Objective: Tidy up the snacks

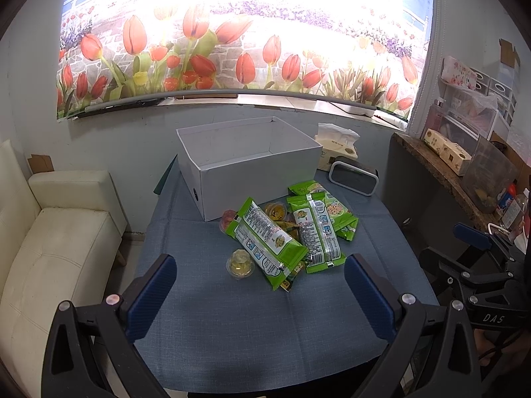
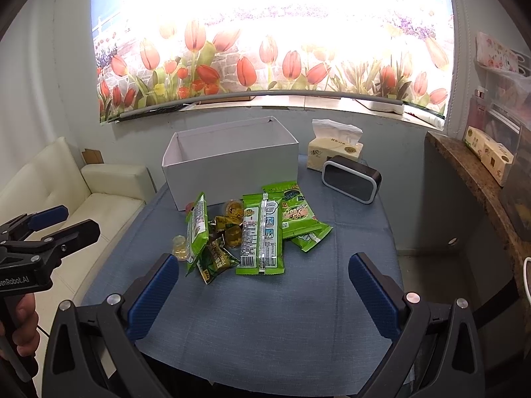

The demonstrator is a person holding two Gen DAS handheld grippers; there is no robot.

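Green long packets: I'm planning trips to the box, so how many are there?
4 green packets: left packet propped on edge, middle packet flat, top right packet overlapping lower right packet. More may hide underneath.

Lighting and picture quality: backlit, strong fisheye.
Window blind (image 1: 232, 33) blown out to white glare; table (image 1: 265, 315) evenly, softly lit; edges curved, corners vignetted black.

The white box (image 1: 252, 162) shows only its walls; its floor is hidden. Green packets (image 2: 262, 235) cover the small dark wrappers (image 2: 215, 258) and jelly cups (image 1: 240, 263) at the pile's middle, so their count is unclear. Packet print is too small to read. The table's (image 1: 232, 325) near edge is cut off behind the gripper frames.
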